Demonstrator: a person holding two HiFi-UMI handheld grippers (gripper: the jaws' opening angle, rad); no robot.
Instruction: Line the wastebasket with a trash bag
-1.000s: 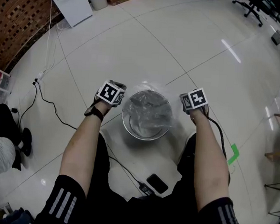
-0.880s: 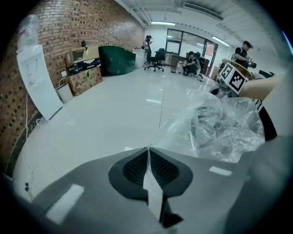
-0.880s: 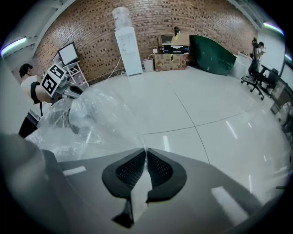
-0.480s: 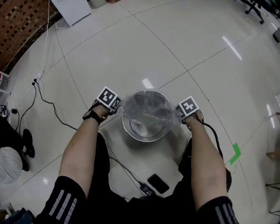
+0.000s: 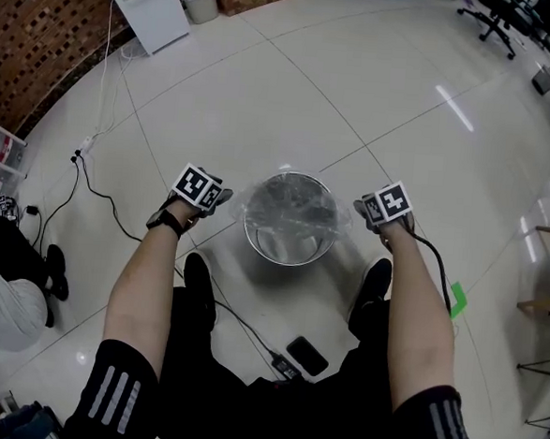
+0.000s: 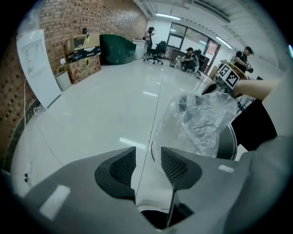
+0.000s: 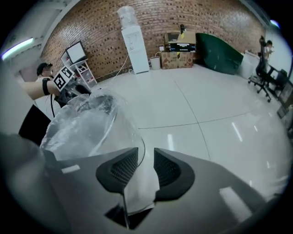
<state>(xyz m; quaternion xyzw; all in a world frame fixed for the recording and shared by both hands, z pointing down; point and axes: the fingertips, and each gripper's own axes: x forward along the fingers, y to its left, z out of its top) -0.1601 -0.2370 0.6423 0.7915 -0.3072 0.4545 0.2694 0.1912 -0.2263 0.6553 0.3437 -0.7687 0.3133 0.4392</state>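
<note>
Nearest, by the person's shoes: black phone (image 5: 309, 357) on the floor (image 5: 264, 101), cable (image 5: 248, 334) running past it. L gripper (image 6: 147, 154): jaws apart, just been opening, floor shows btw them, nothing held. R gripper (image 7: 146, 153): jaws also apart, just been opening, not gripping. Clear film reaches its gap; can't tell if it touches the pads. Steel wastebasket (image 5: 293, 258) stands btw the two grippers, trash bag (image 5: 290, 206) inside w/ its mouth spread over the rim. Bag edge sits just beside each gripper. Further off: white water dispenser (image 7: 137, 45), brick wall (image 7: 151, 18), office chair (image 5: 491, 13).
</note>
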